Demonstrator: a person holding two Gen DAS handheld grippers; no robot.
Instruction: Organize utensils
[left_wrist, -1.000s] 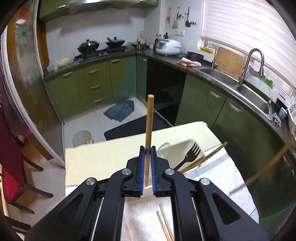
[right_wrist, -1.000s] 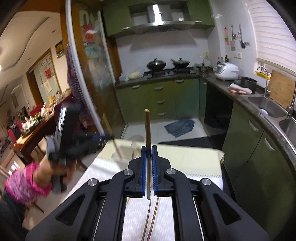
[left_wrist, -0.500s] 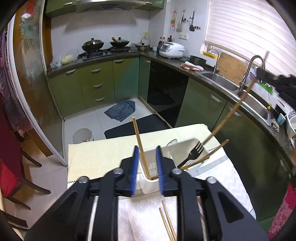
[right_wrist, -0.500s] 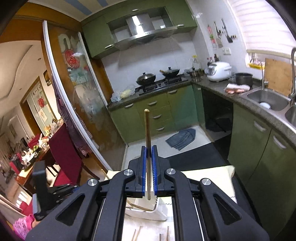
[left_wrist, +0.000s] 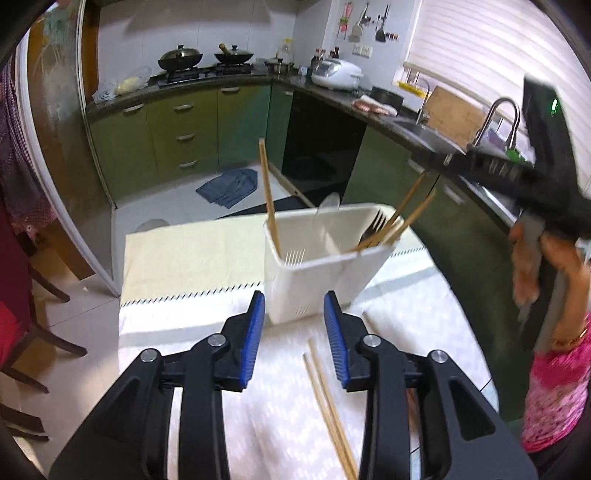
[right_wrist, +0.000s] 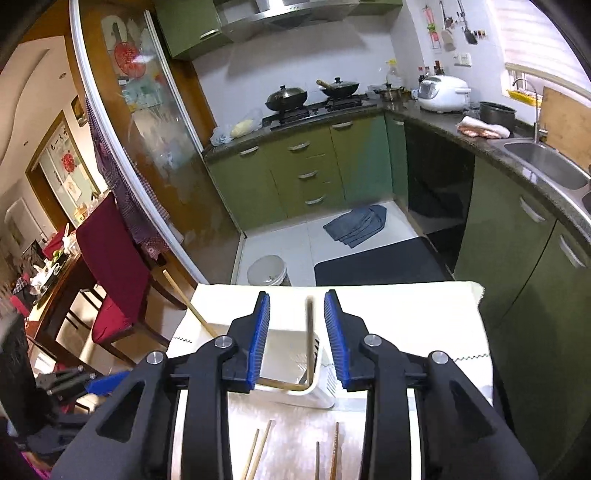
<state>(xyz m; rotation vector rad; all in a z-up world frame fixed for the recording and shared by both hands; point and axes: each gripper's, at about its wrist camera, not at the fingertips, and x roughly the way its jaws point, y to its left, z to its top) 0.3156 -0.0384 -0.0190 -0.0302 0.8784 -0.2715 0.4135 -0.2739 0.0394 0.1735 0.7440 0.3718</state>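
1. left gripper (left_wrist: 294, 334) has its blue pads spread wide with nothing between them, hanging over the table's white cloth (left_wrist: 177, 321). a pair of loose chopsticks (left_wrist: 328, 410) lies on the cloth right under it.
2. right gripper (right_wrist: 297, 334) is let go too, jaws apart, with a chopstick (right_wrist: 309, 325) standing free in the gap, not pinched.
3. just past both sits the white utensil caddy (left_wrist: 314, 273): one chopstick (left_wrist: 269, 199) leans in its left compartment, a fork (left_wrist: 375, 225) and two more sticks in the right.
4. way back, green cabinets (right_wrist: 314, 166) and woks (right_wrist: 286, 96) on the stove.
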